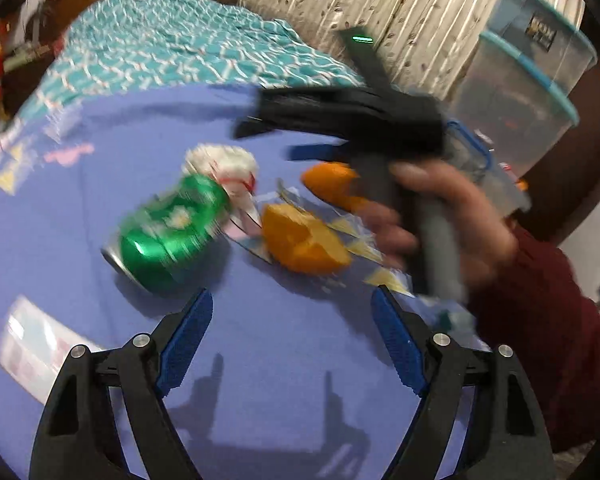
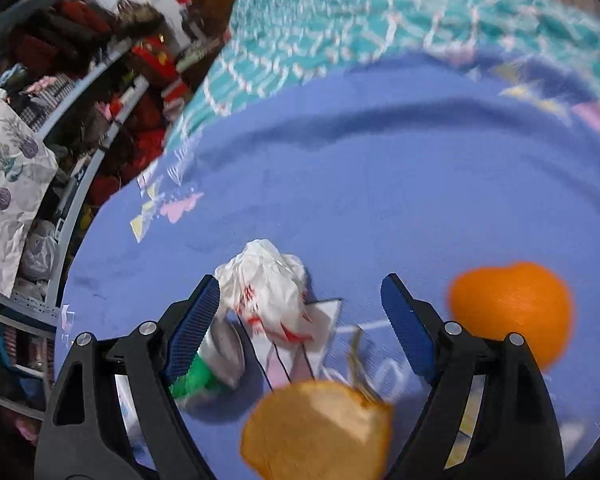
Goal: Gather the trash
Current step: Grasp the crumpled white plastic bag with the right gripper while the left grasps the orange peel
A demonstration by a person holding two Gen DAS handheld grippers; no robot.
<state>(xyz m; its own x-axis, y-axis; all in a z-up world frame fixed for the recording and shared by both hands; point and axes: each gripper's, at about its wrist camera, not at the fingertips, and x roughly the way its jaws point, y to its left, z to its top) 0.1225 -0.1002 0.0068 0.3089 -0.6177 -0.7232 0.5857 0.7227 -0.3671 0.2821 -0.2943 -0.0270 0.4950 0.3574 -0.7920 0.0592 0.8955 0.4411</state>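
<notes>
A bed spread with a periwinkle-blue sheet (image 1: pixel 260 380) carries a scatter of rubbish near the sheet's middle, the far edge meeting a teal patterned quilt (image 1: pixel 172 48). Stacked clear plastic storage bins with blue lids (image 1: pixel 532 80) stand beyond the right edge, partly cut off. A hand (image 1: pixel 452 216) in a dark red sleeve, smeared by motion, holds the right gripper (image 2: pixel 300 312), jaws wide with nothing held, above a crumpled white plastic wrapper (image 2: pixel 268 280). The left gripper (image 1: pixel 292 320) hovers, jaws wide and empty, just short of a dented green drink can (image 1: pixel 172 232) lying on its side. Two orange peel pieces (image 1: pixel 304 244) lie beside it; one is half hidden behind the hand. A flat clear packet (image 1: pixel 36 352) near the left edge is too blurred to read.
</notes>
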